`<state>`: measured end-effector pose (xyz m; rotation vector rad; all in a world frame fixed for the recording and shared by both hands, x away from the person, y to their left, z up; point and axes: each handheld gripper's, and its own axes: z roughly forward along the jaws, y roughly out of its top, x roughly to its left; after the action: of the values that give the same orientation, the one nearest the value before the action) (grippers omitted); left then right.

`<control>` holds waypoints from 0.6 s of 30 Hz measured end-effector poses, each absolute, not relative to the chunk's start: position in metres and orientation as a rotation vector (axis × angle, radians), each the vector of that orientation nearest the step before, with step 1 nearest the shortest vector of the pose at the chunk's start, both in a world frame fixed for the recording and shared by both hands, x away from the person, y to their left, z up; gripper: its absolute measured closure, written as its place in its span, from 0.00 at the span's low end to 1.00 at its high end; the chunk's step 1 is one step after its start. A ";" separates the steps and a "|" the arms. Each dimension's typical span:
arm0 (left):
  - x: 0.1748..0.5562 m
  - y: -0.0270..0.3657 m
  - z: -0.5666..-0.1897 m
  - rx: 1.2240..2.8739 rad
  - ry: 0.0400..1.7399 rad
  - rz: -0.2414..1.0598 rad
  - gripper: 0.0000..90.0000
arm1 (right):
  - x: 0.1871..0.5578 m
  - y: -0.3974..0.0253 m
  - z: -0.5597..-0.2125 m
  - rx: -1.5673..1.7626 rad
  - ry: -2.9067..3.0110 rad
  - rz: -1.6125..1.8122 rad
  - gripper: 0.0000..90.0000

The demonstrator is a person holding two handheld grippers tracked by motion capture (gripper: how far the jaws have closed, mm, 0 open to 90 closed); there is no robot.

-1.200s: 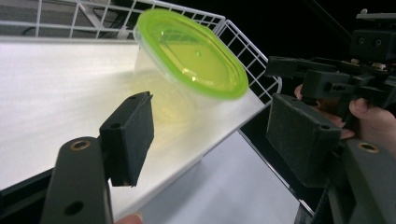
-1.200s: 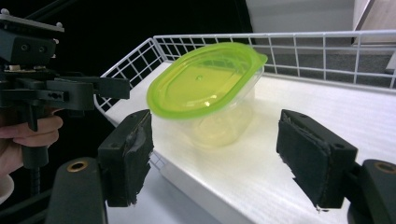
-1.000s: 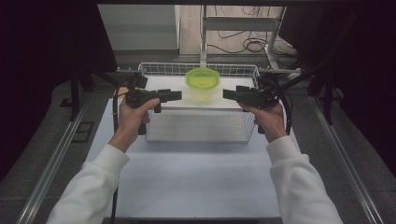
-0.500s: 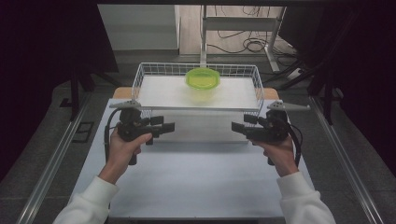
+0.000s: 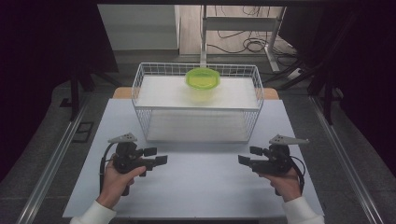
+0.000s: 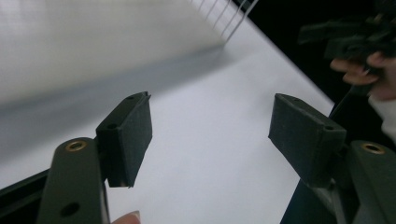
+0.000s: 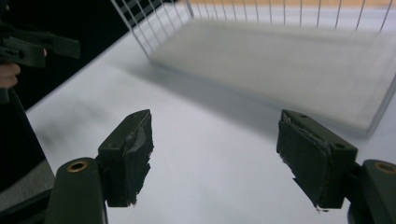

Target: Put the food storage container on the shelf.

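A green-lidded clear container [image 5: 202, 80] rests on the white shelf inside a white wire basket [image 5: 140, 84] at the far middle of the table. My left gripper [image 5: 156, 156] hovers low over the near left of the white tabletop [image 5: 201, 182], open, nothing between its pads [image 6: 128, 133]. My right gripper [image 5: 246, 156] is at the near right, also open and empty, pads [image 7: 130, 151] wide apart. Both point inward toward each other, well in front of the basket. The right gripper view looks at the basket's wires [image 7: 154, 28]; the left gripper view catches the other hand [image 6: 364, 70].
The basket [image 6: 224, 18] occupies the back half of the table. Metal rails [image 5: 51, 163] run along both table sides. A desk frame and cables [image 5: 243, 28] lie on the floor beyond. Dark surroundings flank the table.
Both grippers have pulled back from the basket toward the table's near edge and lowered. The container stays on the basket shelf.
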<state>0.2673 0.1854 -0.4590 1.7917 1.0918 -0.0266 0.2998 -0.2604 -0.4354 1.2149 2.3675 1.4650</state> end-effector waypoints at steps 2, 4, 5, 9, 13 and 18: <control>0.264 0.188 -0.467 1.798 1.109 -0.040 0.32 | 0.298 -0.260 -0.443 1.226 2.381 1.454 0.30; 0.262 0.189 -0.472 1.808 1.120 -0.041 0.32 | 0.296 -0.260 -0.449 1.235 2.389 1.438 0.30; 0.261 0.189 -0.473 1.815 1.120 -0.037 0.32 | 0.295 -0.260 -0.452 1.243 2.395 1.426 0.30; 0.259 0.187 -0.476 1.837 1.120 -0.026 0.32 | 0.296 -0.262 -0.458 1.258 2.405 1.392 0.29; 0.259 0.185 -0.477 1.848 1.121 -0.020 0.32 | 0.295 -0.263 -0.458 1.255 2.388 1.405 0.29; 0.261 0.185 -0.476 1.837 1.124 -0.016 0.32 | 0.295 -0.265 -0.458 1.239 2.372 1.406 0.28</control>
<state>0.2606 0.1849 -0.4761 1.8371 1.1245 -0.0159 0.2950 -0.2648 -0.4576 1.2387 2.3720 1.4059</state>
